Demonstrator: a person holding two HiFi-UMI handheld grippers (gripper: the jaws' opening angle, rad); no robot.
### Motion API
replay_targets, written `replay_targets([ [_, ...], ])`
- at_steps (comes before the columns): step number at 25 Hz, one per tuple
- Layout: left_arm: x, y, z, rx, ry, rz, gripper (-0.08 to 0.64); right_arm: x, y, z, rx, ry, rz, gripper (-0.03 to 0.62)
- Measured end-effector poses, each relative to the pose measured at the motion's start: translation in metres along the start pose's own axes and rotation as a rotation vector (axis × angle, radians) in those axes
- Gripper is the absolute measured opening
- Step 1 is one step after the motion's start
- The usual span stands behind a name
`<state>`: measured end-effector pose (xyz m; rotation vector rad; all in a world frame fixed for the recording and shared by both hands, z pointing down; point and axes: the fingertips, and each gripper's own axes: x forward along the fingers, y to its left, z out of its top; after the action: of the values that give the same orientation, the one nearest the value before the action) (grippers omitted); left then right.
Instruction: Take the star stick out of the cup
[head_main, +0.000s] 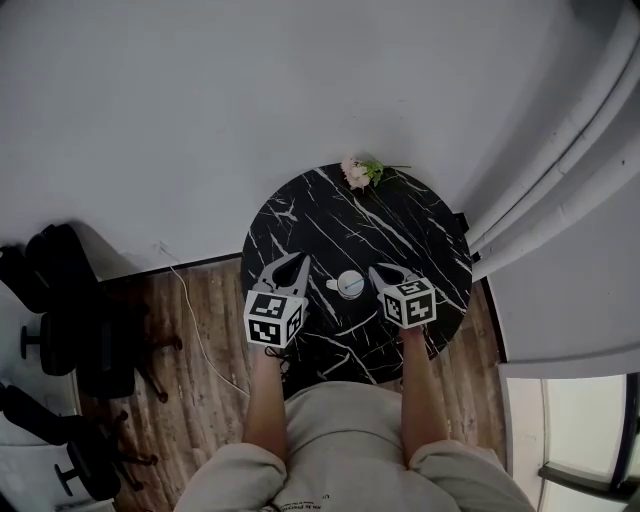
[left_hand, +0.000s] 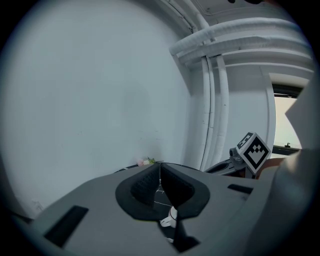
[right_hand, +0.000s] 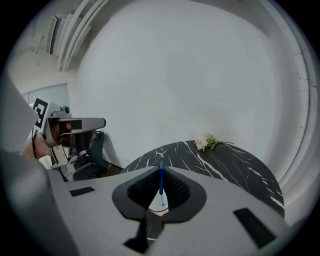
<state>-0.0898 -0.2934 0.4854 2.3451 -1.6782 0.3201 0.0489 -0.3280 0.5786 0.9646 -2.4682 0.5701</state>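
Note:
A white cup (head_main: 350, 285) stands on the round black marble table (head_main: 400, 215), between my two grippers. In the right gripper view a thin blue stick (right_hand: 161, 181) rises from the cup (right_hand: 161, 205), and my right gripper (right_hand: 161, 172) is shut on it. No star end is visible on the stick. In the head view the right gripper (head_main: 378, 271) sits just right of the cup. The left gripper (head_main: 296, 262) sits just left of the cup, jaws shut and empty (left_hand: 160, 174). Part of the cup (left_hand: 172, 215) shows below those jaws.
A small bunch of pink flowers (head_main: 358, 172) lies at the table's far edge, by the white wall. Black office chairs (head_main: 60, 300) and a cable (head_main: 190, 300) are on the wooden floor at the left. Grey curtains (head_main: 560, 180) hang at the right.

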Motion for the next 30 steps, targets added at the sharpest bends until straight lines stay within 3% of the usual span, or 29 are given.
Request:
replay_targets([
  [19, 0.001, -0.014, 0.005, 0.035, 0.005, -0.021, 0.025, -0.019, 0.004, 0.014, 0.023, -0.047, 0.059, 0.044],
  [30, -0.005, -0.026, -0.004, 0.033, 0.015, -0.036, 0.025, -0.04, 0.003, 0.019, 0.035, -0.096, 0.04, 0.044],
])
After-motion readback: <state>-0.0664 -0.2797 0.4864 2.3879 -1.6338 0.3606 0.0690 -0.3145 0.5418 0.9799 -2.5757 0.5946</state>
